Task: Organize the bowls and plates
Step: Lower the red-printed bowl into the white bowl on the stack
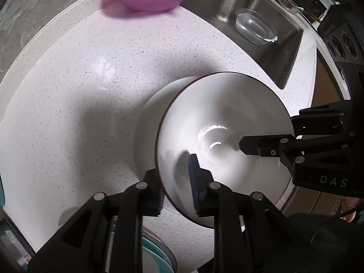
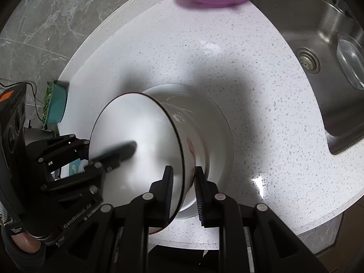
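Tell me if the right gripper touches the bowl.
Touching. Right wrist view: the right gripper has its pads clamped on the bowl wall, one inside, one outside.

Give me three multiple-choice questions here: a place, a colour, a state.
1. The clear container sits: A in the sink; B in a cupboard; C on the floor.
2. The bowl of green vegetable pieces is: A white; B purple; C black.
3. The right gripper is: A wide open over the sink; B gripping a spoon; C closed on the white bowl.
Answers: A, it lies in the steel basin; B, its sides are purple; C, the pads clamp the bowl's wall at the rim.
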A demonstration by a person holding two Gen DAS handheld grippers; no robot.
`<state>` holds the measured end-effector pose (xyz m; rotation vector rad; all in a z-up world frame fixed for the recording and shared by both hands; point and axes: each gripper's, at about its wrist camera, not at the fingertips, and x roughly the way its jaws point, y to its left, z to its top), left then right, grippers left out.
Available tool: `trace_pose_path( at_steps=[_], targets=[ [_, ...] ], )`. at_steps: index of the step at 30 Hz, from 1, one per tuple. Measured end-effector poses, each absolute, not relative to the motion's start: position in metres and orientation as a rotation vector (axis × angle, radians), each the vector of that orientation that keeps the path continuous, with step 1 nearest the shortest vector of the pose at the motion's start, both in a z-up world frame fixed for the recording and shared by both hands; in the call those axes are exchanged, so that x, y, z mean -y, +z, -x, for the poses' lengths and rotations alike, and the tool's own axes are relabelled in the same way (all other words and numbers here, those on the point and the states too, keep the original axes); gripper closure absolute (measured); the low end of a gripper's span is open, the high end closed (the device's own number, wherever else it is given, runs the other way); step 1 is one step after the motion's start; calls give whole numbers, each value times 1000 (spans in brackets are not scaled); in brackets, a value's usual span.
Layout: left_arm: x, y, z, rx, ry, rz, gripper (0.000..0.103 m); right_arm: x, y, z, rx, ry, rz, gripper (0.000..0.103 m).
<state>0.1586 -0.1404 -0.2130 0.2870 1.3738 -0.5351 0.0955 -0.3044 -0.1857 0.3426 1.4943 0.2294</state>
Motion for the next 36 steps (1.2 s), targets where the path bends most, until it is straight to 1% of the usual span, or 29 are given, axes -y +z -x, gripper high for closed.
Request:
trace_pose_path(
  at_steps=[2,5,9,12,16,18,23,29,31,33,36],
  targets=[
    [140,-213,-158,-1367,-540,-284,76,302,-184,-96,-1494,233,-327,82],
    [140,-213,-155,-1358,-541,-284,74,301,-185,-97,-1496,243,-319,82],
    [143,-214,-151,-1363,-572,-266,58,305,-189,-98,-1503,266,-356,82],
    [146,-214,-149,-1364,-577,-267,52,306,-190,-98,-1509,266,-367,82],
    [146,-214,-149,-1358,-582,-266,51,306,-191,-96,-1506,274,-369,82],
    [146,-215,-149,-1357,-585,-260,49,309,-191,-95,-1504,280,-382,84],
    [146,-216,-151,-1352,-600,-258,46,315,-193,-97,-1508,285,-412,84],
    [148,-220,-153,-1356,-618,-246,45,321,-193,-99,-1513,286,-459,82],
    [148,-222,-156,-1363,-621,-247,45,320,-191,-100,-1514,289,-457,79],
    [150,-223,-156,-1369,-623,-251,45,318,-188,-101,-1508,299,-443,69],
    [151,-225,-159,-1376,-621,-250,45,311,-182,-105,-1496,299,-376,64]
  ],
)
